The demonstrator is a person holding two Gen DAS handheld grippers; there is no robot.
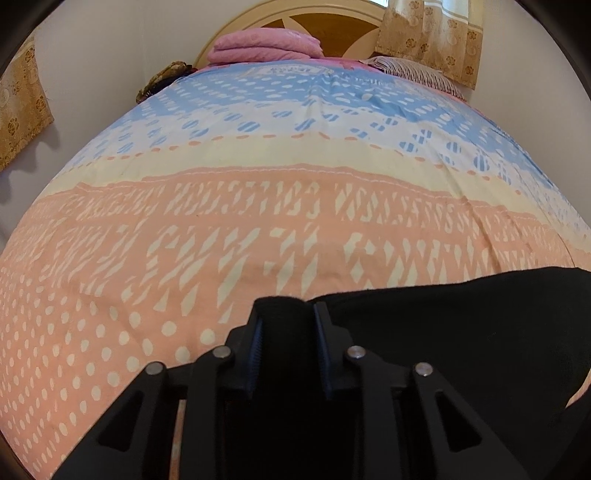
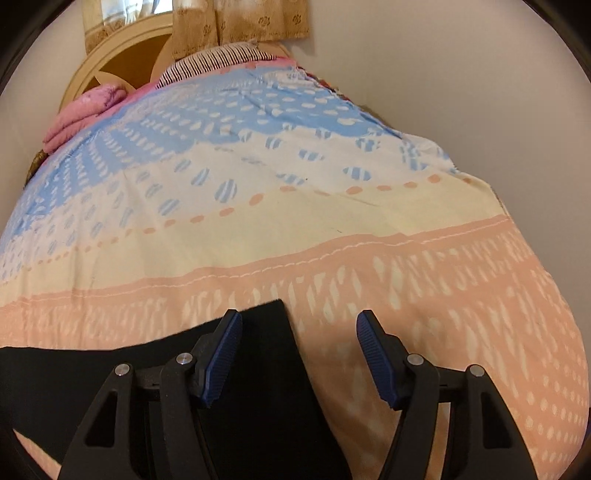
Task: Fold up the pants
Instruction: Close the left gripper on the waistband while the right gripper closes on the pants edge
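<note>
- The left claw [image 1: 288, 314] is pinched narrow on a bunched fold of the black pants [image 1: 461, 332]; cloth fills the gap between its ribbed pads and pokes out past the tips.
- The right claw [image 2: 299, 332] stands about half open and holds nothing. A square corner of the pants [image 2: 266, 332] lies under it, with one pad over the cloth and the other over bare bedsheet [image 2: 332, 229].
- The step in hand looks like taking a second grip so both ends can be lifted together. To do it well, the right claw should come down with the corner between both pads and take all the layers, not only the top one.
- The two grips should sit on the same edge of the garment, so the fold line runs straight when the cloth is carried over.
- The left claw should hold firm and not tug until the right one is shut, or the corner may slide out from under it.
- The pants are plain black, matte and soft, with no seam or pocket visible in either view. They lie flat along the near edge of the bed, on the orange band of the sheet, well apart from the pink folded blanket [image 1: 262, 46] by the headboard [image 1: 325, 22].
</note>
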